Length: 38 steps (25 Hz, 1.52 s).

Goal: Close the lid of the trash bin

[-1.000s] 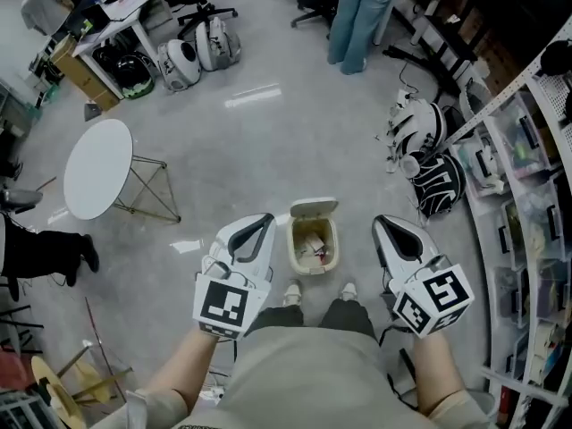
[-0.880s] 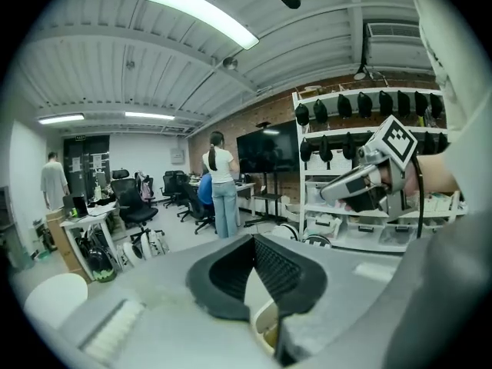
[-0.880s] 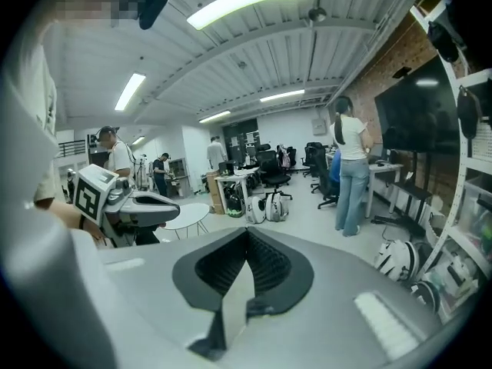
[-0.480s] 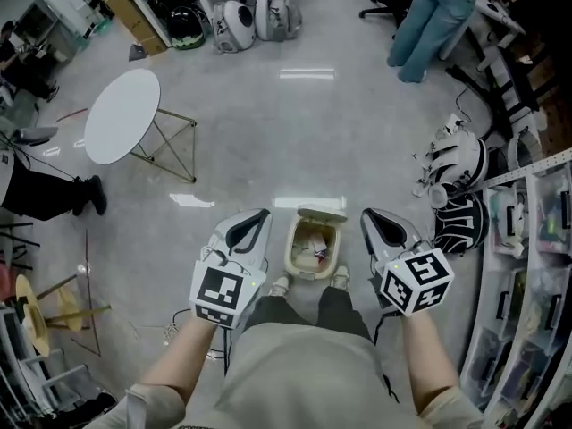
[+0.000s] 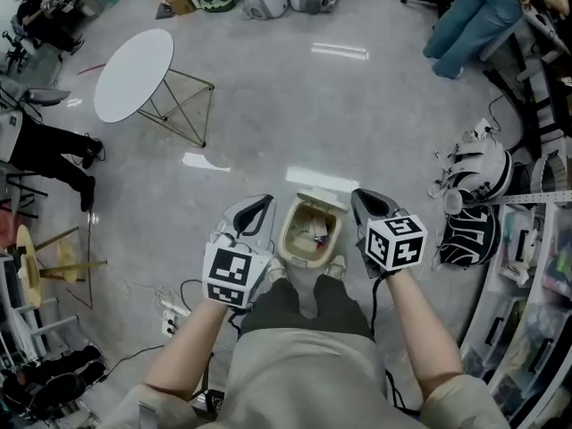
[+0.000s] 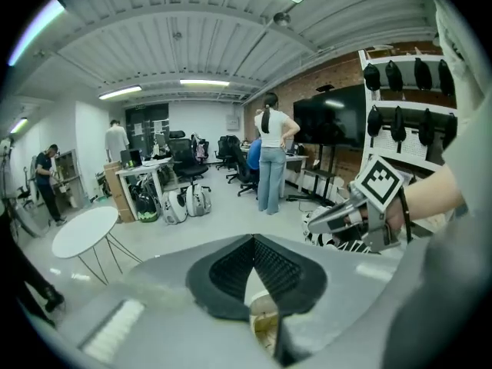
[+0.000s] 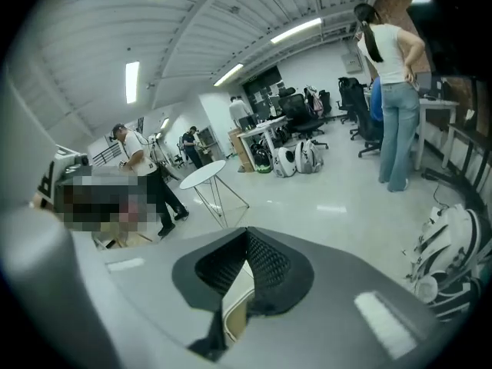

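A small cream trash bin (image 5: 291, 239) stands on the floor just ahead of the person's shoes, with rubbish inside. Its lid (image 5: 323, 203) is up, hinged at the far side. My left gripper (image 5: 263, 203) hovers close to the bin's left side, jaws together and holding nothing. My right gripper (image 5: 357, 196) hovers close to its right side, also shut and holding nothing. In the left gripper view the gripper (image 6: 252, 239) shows a slice of the bin (image 6: 263, 327) below its closed tips. The right gripper view has the gripper (image 7: 247, 231) over the bin's rim (image 7: 233, 304).
A round white table (image 5: 134, 74) on wire legs stands at the far left. Black-and-white bags (image 5: 475, 175) lie on the floor at the right, beside shelving (image 5: 539, 266). A power strip (image 5: 172, 325) and cables lie near left. A person in jeans (image 5: 474, 21) stands at the far right.
Both grippers have drawn in closer to the bin's sides. The head view has swung, so the bin now sits right at the shoes and the table has shifted up.
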Tool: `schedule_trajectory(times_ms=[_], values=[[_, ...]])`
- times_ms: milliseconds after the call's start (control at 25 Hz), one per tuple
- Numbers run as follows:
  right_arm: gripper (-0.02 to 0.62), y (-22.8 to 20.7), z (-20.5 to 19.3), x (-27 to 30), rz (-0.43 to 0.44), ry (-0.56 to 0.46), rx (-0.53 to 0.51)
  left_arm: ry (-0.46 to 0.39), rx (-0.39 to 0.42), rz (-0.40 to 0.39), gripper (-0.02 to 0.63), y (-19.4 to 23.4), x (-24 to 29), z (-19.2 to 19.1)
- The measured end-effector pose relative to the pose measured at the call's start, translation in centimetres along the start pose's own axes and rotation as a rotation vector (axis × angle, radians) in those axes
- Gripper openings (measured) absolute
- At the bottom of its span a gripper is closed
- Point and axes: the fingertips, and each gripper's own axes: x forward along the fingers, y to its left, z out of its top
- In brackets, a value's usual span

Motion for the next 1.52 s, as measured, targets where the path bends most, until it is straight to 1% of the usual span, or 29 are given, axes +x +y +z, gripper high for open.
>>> schedule_trajectory(times_ms=[80, 200, 400, 600, 720, 840, 1000, 1080, 1160, 1240, 1400, 1520], values=[[0.003, -1.5, -2.1, 2.3, -0.011, 0.043, 0.021, 0.013, -0.047, 0.011, 0.003, 0.3, 1.5, -1.6], [0.003, -3.2, -5.5, 5.3, -0.015, 0.108, 0.051, 0.073, -0.093, 0.021, 0.003, 0.5, 3.5, -4.8], [0.003, -5.8, -10.7, 9.7, -0.016, 0.203, 0.114, 0.149, -0.139, 0.022, 0.003, 0.9, 6.4, -10.1], [0.003, -7.5, -14.3, 12.0, -0.023, 0.286, 0.147, 0.227, -0.176, 0.006, 0.003, 0.6, 8.8, -15.1], [0.003, -7.2, -15.7, 12.3, -0.01, 0.314, 0.148, 0.256, -0.188, 0.0, 0.003, 0.5, 9.4, -17.2], [0.003, -6.5, -16.6, 11.8, 0.012, 0.333, 0.156, 0.262, -0.207, -0.011, 0.003, 0.2, 9.1, -18.0], [0.003, -3.7, -19.4, 10.7, 0.071, 0.399, 0.168, 0.296, -0.236, -0.02, 0.003, -0.3, 7.9, -20.2], [0.004, -2.4, -21.4, 10.3, 0.093, 0.418, 0.197, 0.315, -0.24, -0.027, 0.003, -0.5, 7.3, -21.6], [0.003, -1.6, -23.8, 10.2, 0.104, 0.439, 0.255, 0.335, -0.245, -0.033, 0.003, -0.6, 7.0, -23.3], [0.005, -1.0, -26.6, 10.5, 0.104, 0.475, 0.283, 0.357, -0.26, -0.041, 0.003, -0.8, 6.7, -25.0], [0.004, 0.6, -33.2, 11.3, 0.111, 0.588, 0.263, 0.392, -0.267, -0.07, 0.003, -1.5, 6.6, -28.7], [0.003, 0.9, -37.6, 12.5, 0.102, 0.663, 0.244, 0.435, -0.275, -0.089, 0.003, -2.0, 7.0, -32.4]])
